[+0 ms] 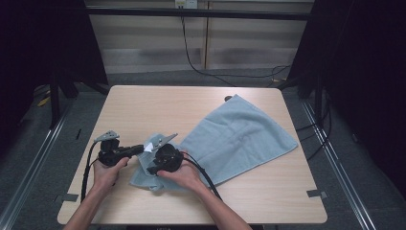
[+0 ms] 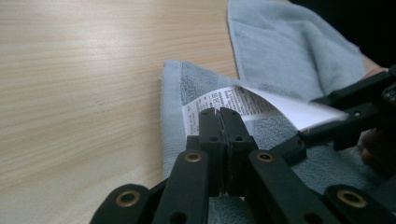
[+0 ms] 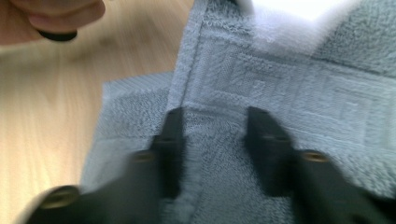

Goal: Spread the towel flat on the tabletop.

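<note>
**Label pinched, towel corner under the other jaws**

Your left gripper (image 2: 219, 112) has its jaws pressed together on the white care label (image 2: 243, 100) sewn at the hem of the light blue towel (image 1: 239, 136). In the left gripper view the printed tag stands up off the cloth between the two closed tips, so the grip looks to be on the label alone and not on the terry under it. Holding that tag gives you a small, firm handle on the near corner without bunching the fabric.

Your right gripper (image 3: 212, 123) sits just beside the label, over the same corner of the towel. Its jaws stand apart with towel pile between and beneath them; its view is blurred, and the tips appear to rest on the cloth with nothing clamped. That position probably pins or readies the hem next to the label, so that the corner can be spread or lifted from two points.

The towel lies on the wooden table (image 1: 143, 105), skewed, with its far end reaching away from the label toward the table's far right edge. The corner around the label is rumpled and doubled over itself; the rest lies flat. If you mean to straighten it, the fold beside the label is what needs opening.
</note>
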Motion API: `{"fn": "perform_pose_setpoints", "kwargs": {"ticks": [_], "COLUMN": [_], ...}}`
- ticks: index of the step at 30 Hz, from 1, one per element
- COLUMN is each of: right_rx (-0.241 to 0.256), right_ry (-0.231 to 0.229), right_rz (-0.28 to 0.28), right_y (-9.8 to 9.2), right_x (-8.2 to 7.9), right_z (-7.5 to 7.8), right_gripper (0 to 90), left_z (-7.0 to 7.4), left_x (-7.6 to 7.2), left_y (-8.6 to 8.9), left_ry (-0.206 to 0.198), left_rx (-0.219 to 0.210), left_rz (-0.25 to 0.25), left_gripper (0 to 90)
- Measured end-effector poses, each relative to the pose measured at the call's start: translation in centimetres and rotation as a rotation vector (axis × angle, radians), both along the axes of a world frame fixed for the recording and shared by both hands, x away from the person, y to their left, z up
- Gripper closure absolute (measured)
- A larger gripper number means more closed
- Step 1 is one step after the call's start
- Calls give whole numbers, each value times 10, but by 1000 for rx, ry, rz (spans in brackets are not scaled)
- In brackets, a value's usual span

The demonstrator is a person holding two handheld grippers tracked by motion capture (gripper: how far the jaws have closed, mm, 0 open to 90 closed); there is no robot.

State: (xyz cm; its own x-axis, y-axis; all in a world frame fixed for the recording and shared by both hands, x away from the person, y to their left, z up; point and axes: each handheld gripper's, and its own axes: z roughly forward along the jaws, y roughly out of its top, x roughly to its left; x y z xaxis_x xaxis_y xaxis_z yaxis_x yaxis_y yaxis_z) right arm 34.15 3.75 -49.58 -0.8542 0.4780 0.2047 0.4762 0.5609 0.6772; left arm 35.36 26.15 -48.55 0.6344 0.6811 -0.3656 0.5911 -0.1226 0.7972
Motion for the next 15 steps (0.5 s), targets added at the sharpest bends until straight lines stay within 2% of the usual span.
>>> {"fn": "perform_pose_setpoints", "kwargs": {"ticks": [1,2,3,4,5,6,7,9,13,15], "right_rx": [2,13,37,63,91,108,123,131,185,198], "right_ry": [-1,-5,-23,-27,-24,-25,-33,-51,-83,-97], "right_rz": [10,6,8,-6,-17,-37,-44,-63,-131,-156], "right_y": [0,-1,-4,-7,-11,-15,-19,-30,-62,-82], "right_x": [-1,-1,0,0,1,2,3,5,10,9], "right_z": [1,2,4,6,9,12,16,26,47,56], "right_gripper": [792,881,900,900,900,900,900,900,900,900], "left_z": [1,1,2,4,6,8,11,15,11,9], "left_x": [0,0,-1,-2,-3,-4,-5,-9,-9,-9], "left_y": [2,4,6,8,10,12,12,10,4,2], "left_ry": [-3,-1,-2,-14,-14,-10,-16,-49,-35,-29], "left_rx": [-6,-29,-40,-41,-66,-109,-125,-92,-29,-32], "left_rz": [10,23,25,52,76,78,74,78,90,82], "left_gripper": [835,788,762,715,700,713,708,677,606,589]}}
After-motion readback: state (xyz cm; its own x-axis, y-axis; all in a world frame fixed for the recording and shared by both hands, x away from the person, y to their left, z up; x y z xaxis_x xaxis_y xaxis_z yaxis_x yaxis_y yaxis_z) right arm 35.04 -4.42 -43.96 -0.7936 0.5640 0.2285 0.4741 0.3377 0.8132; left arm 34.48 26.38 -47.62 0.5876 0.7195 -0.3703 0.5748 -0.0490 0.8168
